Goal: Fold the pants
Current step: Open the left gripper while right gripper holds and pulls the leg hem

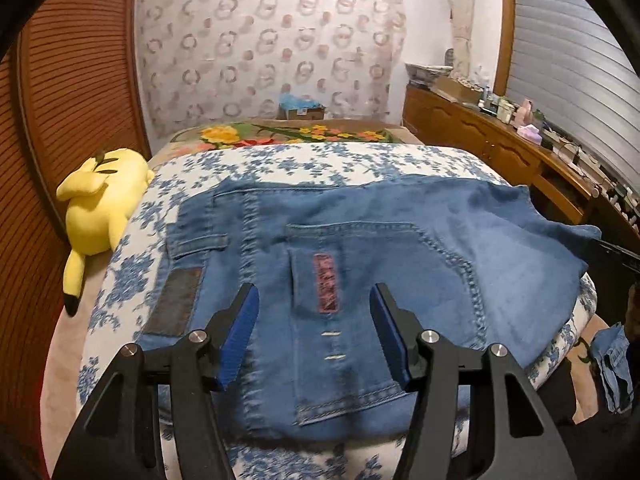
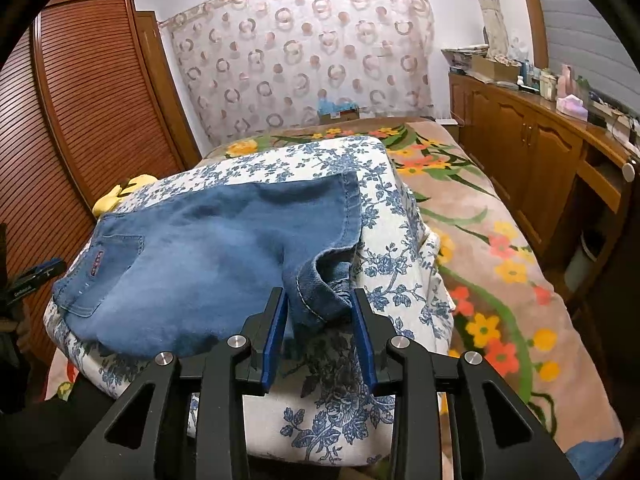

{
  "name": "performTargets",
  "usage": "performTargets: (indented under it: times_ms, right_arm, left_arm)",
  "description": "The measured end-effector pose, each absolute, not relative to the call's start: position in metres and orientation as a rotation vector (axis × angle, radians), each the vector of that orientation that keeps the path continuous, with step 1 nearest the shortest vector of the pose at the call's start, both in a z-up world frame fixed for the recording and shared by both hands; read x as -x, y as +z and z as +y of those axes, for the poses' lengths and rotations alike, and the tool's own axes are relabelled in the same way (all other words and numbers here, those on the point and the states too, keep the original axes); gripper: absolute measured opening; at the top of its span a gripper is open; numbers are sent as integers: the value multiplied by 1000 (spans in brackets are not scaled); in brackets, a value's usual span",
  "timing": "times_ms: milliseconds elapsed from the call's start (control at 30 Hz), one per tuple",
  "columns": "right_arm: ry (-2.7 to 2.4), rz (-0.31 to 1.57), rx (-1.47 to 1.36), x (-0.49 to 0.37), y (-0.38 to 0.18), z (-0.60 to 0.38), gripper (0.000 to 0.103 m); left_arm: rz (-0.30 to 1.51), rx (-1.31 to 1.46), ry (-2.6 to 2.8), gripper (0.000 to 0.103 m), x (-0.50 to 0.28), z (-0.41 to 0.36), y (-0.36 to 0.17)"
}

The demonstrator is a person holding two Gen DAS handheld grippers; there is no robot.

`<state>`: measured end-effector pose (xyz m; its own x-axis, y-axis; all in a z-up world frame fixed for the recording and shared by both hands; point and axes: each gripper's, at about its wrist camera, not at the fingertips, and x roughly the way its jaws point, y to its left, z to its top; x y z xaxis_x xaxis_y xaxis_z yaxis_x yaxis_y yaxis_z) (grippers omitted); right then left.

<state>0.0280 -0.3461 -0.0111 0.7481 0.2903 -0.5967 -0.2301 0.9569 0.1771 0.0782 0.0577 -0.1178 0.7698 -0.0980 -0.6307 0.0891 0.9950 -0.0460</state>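
Observation:
Blue denim pants lie folded on a blue-flowered white cushion on the bed, back pocket up. My left gripper is open, its jaws wide apart over the back pocket with the red label, holding nothing. In the right wrist view the pants lie across the cushion. My right gripper has its jaws partly open around the bunched leg hem at the pants' near right corner. The blue pads do not press the cloth.
A yellow plush toy lies left of the cushion by the slatted wooden wardrobe. A flowered blanket covers the bed to the right. A wooden sideboard with clutter runs along the right wall. A box sits beyond the bed.

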Motion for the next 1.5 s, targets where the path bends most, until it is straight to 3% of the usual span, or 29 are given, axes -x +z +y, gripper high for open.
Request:
performTargets:
  times_ms: [633, 667, 700, 733, 1233, 1500]
  right_arm:
    - [266, 679, -67, -37, -14, -351, 33]
    - [267, 677, -66, -37, -15, -351, 33]
    - [268, 676, -65, -37, -15, -351, 22]
    - [271, 674, -63, -37, -15, -351, 19]
    - [342, 532, -29, -31, 30, -336, 18]
    - [358, 555, 16, -32, 26, -330, 17]
  left_arm:
    - [689, -45, -194, 59, -91, 12, -115]
    - [692, -50, -204, 59, -92, 7, -115]
    - [693, -53, -209, 59, -93, 5, -115]
    - [694, -57, -219, 59, -93, 1, -116]
    - [698, -60, -245, 59, -88, -10, -116]
    - [700, -47, -242, 59, -87, -5, -117]
